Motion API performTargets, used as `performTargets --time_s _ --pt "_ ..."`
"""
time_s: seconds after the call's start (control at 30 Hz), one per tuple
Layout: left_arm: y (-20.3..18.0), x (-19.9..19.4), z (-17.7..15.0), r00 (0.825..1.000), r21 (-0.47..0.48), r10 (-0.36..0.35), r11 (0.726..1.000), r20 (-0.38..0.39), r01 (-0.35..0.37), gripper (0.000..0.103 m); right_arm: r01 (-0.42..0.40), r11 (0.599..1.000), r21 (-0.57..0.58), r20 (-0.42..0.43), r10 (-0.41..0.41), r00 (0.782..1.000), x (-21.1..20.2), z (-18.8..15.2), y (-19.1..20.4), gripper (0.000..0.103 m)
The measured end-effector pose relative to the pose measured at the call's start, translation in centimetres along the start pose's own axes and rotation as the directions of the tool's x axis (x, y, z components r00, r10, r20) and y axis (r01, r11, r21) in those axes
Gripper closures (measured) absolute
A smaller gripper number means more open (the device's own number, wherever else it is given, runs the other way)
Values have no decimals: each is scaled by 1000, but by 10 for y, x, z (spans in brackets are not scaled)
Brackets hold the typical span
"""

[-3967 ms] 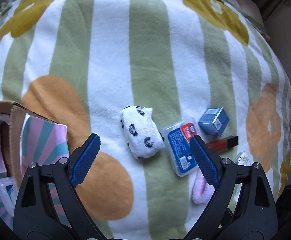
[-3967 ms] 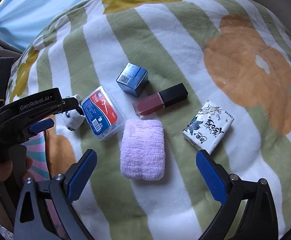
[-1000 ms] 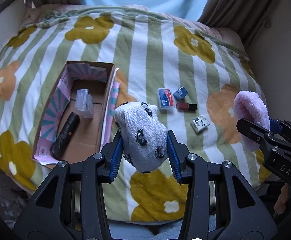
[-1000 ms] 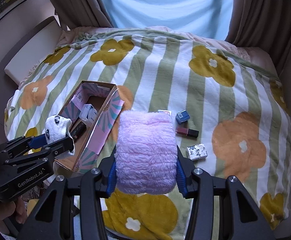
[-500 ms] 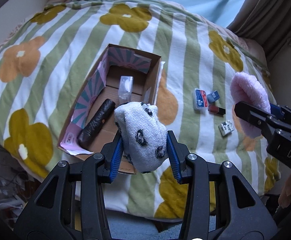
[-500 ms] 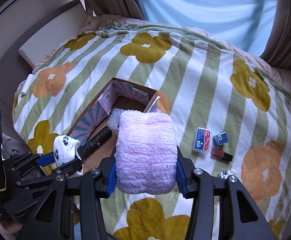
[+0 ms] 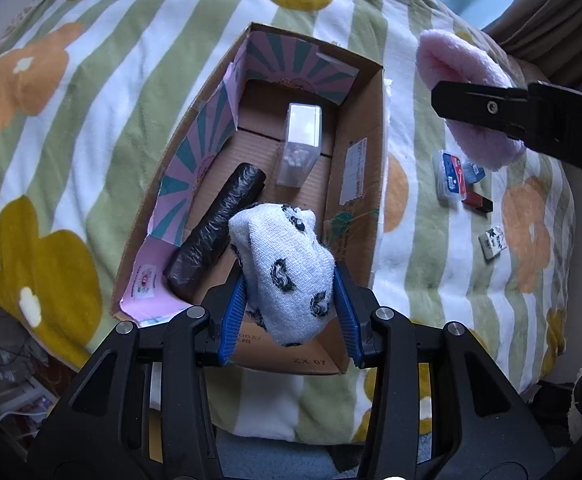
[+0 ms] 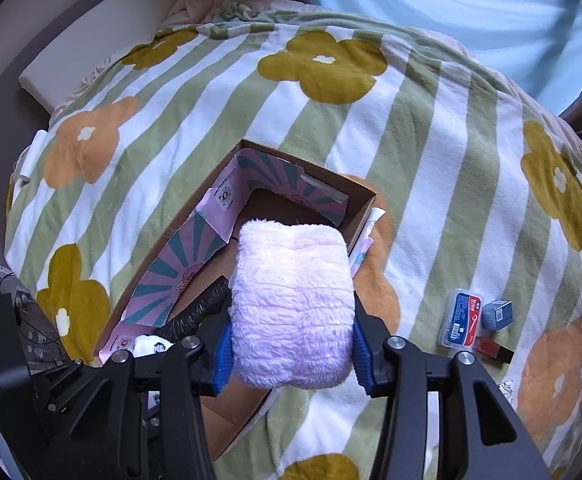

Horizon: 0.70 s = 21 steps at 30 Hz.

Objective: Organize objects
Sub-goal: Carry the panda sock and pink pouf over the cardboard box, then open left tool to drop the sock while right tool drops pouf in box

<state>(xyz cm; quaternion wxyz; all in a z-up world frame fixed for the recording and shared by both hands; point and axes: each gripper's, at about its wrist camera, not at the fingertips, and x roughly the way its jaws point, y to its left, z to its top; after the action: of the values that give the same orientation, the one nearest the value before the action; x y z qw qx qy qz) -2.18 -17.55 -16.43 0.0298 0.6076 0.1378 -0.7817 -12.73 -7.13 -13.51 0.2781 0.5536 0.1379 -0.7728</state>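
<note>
My left gripper (image 7: 289,304) pinches the white panda-print sock (image 7: 287,268) directly over the near end of the cardboard box (image 7: 361,184), whose long axis runs away from me. Below lie a black roll (image 7: 215,228) along the left wall and a clear case (image 7: 301,140) farther in. My right gripper (image 8: 291,350) clamps the pink fluffy roll (image 8: 291,304) above the box's right side, so my left hand seems nearer a free spot by the near wall.
</note>
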Motion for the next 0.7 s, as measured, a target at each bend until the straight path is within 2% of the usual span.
performTargets --time_s 0.3,0.7 --pt "16 51 10 998 34 -3 999 -61 5 65 6 1000 16 -32 -6 999 53 26 -2 58" --pt "27 72 15 996 66 1 998 -85 5 65 -3 1000 -8 -31 3 1000 71 58 3 58"
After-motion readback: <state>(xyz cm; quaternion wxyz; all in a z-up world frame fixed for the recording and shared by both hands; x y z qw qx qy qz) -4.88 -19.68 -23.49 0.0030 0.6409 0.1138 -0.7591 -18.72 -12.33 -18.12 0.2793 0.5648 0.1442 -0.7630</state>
